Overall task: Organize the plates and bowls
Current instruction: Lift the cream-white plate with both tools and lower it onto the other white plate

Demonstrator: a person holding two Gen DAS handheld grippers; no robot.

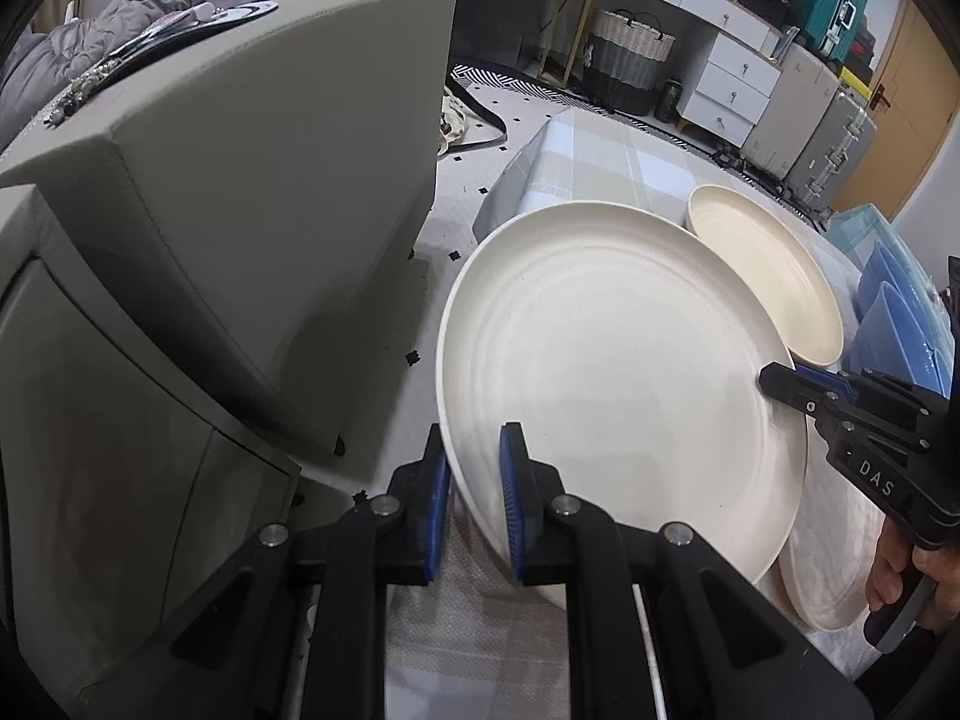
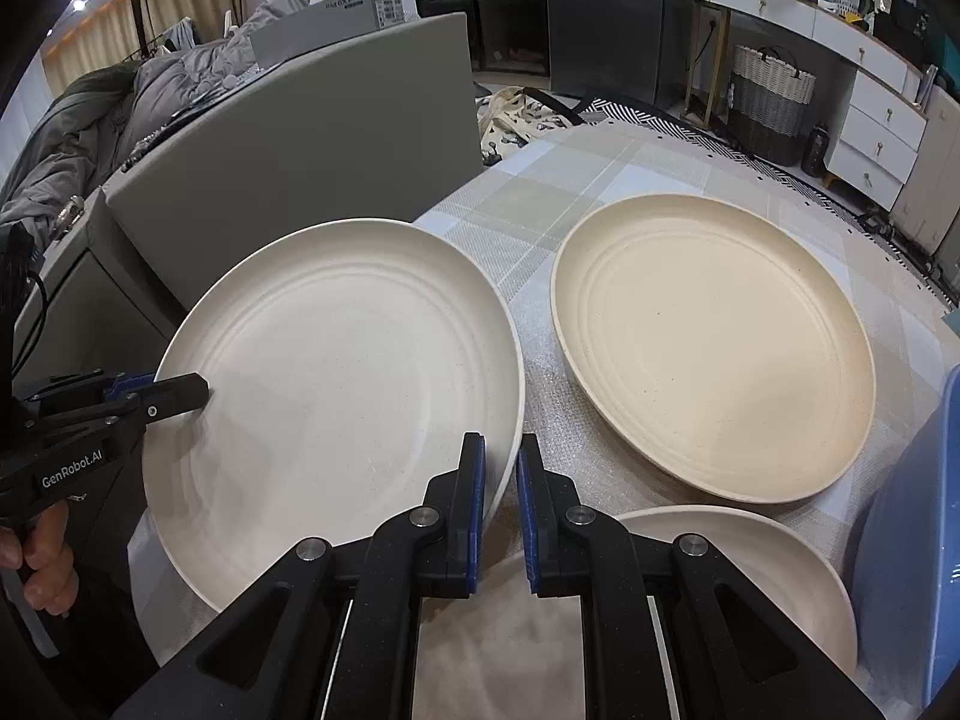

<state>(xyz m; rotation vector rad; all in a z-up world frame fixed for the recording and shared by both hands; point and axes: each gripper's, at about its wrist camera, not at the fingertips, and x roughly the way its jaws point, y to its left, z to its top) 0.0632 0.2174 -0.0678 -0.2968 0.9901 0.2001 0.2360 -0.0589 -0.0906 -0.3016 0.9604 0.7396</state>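
Grippers (image 2: 500,504) clamp white plate (image 2: 336,384); cream plate (image 2: 714,348) beside.

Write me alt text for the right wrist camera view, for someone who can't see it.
Two black grippers with blue pads clamp opposite edges of a large white round plate: the right gripper near the camera, the left gripper at its far rim. A cream round plate lies beside it on the checked tablecloth, another white plate nearer.

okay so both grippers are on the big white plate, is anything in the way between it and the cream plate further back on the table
Nothing visible. Left gripper and right gripper pinch opposite rims of the white plate. Only bare checked tablecloth lies between it and the cream plate.
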